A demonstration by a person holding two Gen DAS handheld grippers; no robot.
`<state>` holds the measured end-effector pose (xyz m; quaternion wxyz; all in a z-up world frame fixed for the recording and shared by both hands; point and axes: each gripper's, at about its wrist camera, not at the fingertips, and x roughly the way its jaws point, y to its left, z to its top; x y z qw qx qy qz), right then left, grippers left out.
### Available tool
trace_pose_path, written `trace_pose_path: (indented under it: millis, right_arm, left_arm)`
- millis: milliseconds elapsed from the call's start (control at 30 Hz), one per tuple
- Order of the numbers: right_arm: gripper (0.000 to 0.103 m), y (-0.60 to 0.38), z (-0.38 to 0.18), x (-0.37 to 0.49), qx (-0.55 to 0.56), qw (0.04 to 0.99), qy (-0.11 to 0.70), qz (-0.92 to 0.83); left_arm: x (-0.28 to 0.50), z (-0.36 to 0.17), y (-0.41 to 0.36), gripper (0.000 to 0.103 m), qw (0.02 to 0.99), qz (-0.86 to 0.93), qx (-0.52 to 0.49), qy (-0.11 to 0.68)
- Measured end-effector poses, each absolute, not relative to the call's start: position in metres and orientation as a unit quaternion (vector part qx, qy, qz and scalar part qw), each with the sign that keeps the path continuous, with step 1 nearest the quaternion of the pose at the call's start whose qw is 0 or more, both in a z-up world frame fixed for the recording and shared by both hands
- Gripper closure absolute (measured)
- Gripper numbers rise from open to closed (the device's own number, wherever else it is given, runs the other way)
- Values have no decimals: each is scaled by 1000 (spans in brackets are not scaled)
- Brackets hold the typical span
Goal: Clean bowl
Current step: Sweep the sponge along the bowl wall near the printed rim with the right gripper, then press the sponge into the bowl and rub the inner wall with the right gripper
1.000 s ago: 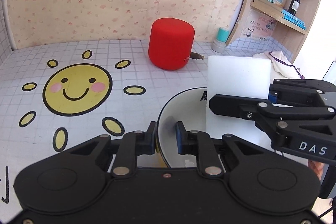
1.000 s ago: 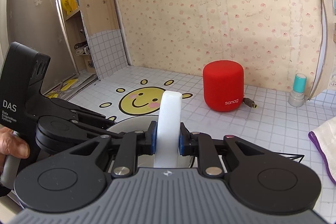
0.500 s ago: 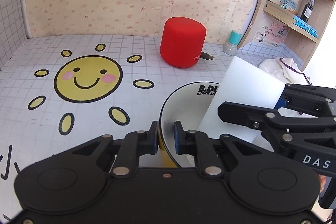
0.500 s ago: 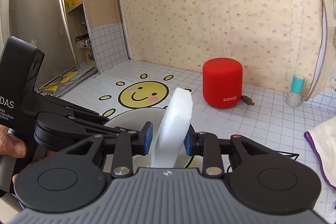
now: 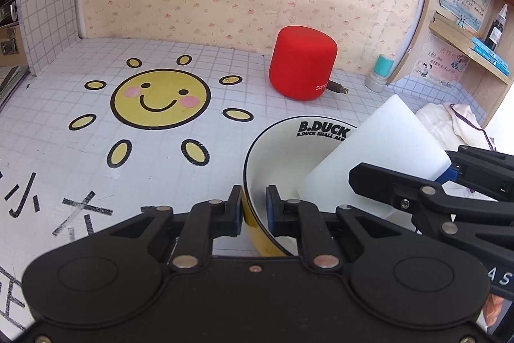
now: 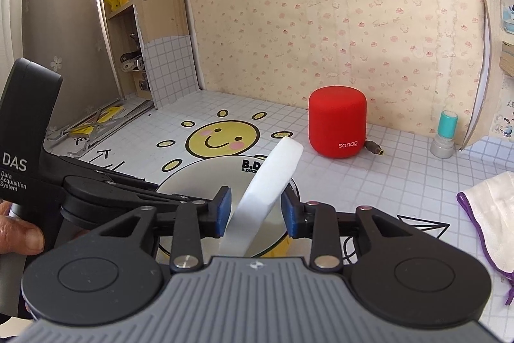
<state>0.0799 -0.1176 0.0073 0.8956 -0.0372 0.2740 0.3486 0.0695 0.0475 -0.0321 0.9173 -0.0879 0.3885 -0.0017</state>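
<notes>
Bowl (image 5: 282, 156) x1 pinched at rim by left gripper (image 5: 253, 208), sponge (image 6: 273, 179) x1 now loose, tilted btwn spread right gripper (image 6: 255, 211) fingers, earlier clamped upright.

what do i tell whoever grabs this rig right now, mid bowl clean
Left gripper: jaws shut on the near rim of the bowl.
Right gripper: jaws open; the white sponge leans tilted between them, apparently loose, with its lower end in the bowl.
Done: bowl steadied, sponge brought into it.
Left: regrip the sponge and wipe the inside. How much is already wiped cannot be told.
</notes>
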Motion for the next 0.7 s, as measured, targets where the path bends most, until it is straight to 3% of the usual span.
trace_pose_path:
  millis: [100, 700]
  right_arm:
    - [73, -116, 7, 81, -39, 893, 281, 348]
    - [77, -87, 17, 97, -88, 890, 285, 346]
  left_arm:
    - [71, -32, 50, 87, 915, -5, -95, 393]
    - [70, -33, 51, 87, 916, -19, -91, 390]
